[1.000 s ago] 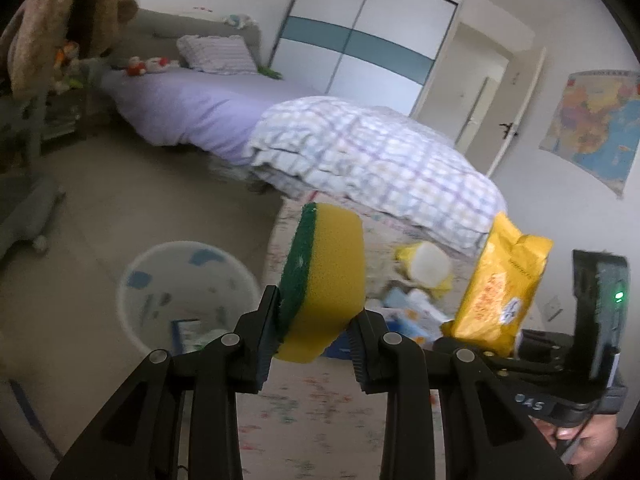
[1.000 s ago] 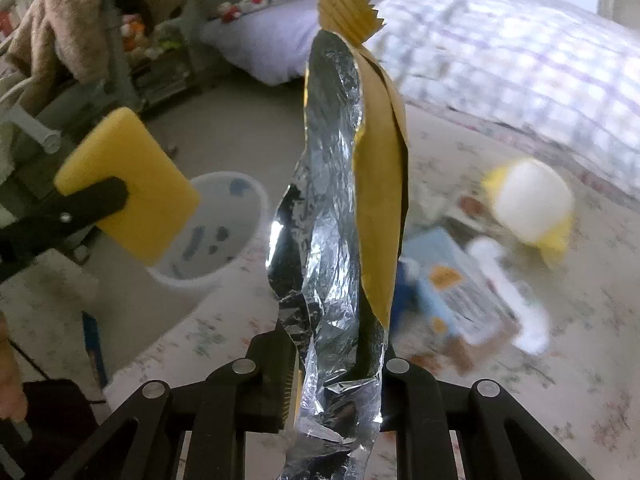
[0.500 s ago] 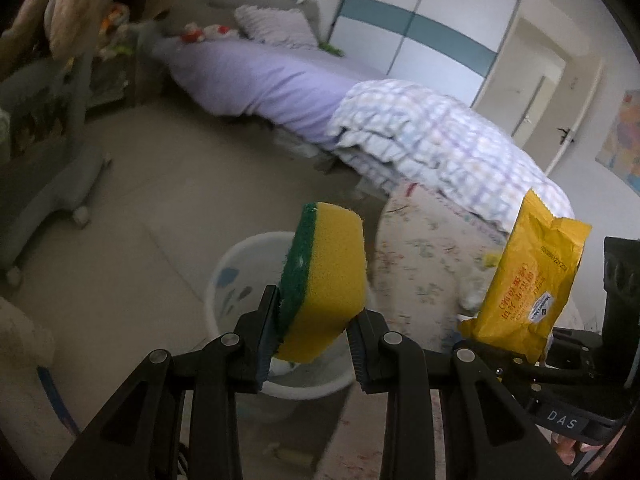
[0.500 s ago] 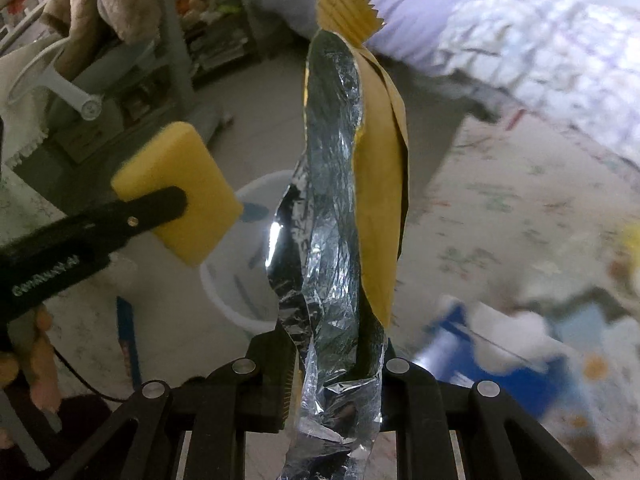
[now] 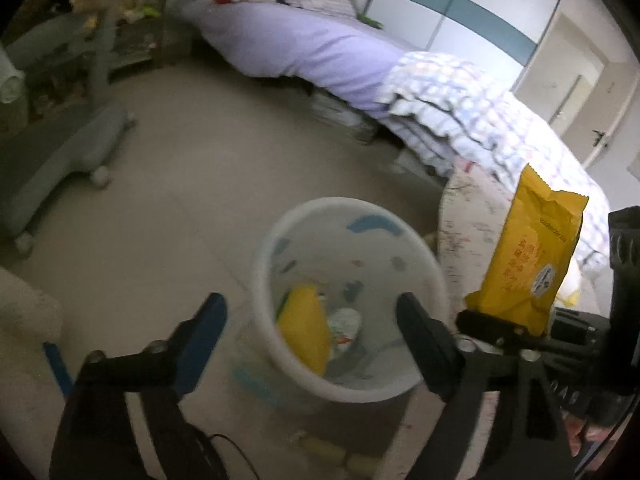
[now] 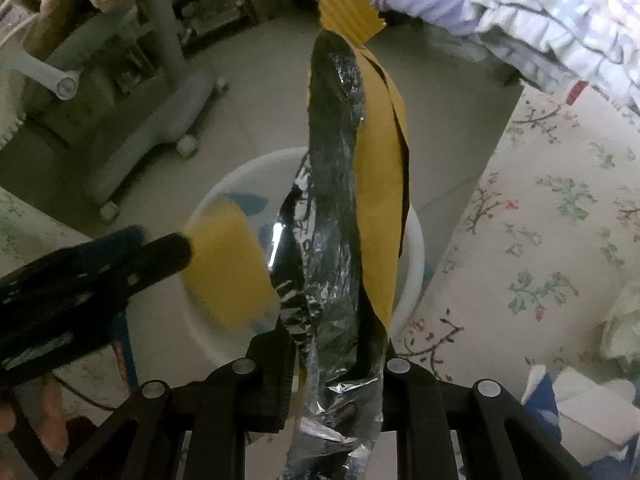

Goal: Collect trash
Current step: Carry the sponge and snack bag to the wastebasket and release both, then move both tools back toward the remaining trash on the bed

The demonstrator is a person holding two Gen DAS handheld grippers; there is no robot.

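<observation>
1. The yellow sponge (image 5: 305,328) lies inside the white bin (image 5: 424,256), leaning against its left inner wall, blurred.
2. The left gripper (image 5: 312,316) hovers above the bin, its fingers spread wide apart and empty.
3. The right gripper (image 6: 336,364) is just right of the bin's rim, fingers clamped on an upright yellow snack bag (image 6: 376,184) with foil lining.
4. The bin stands on the floor (image 5: 168,184), beside a flowered mat (image 6: 552,240).

Left gripper (image 5: 308,320): jaws spread wide, nothing between them.
Right gripper (image 6: 336,354): jaws clamped on the snack bag (image 6: 356,208).
</observation>
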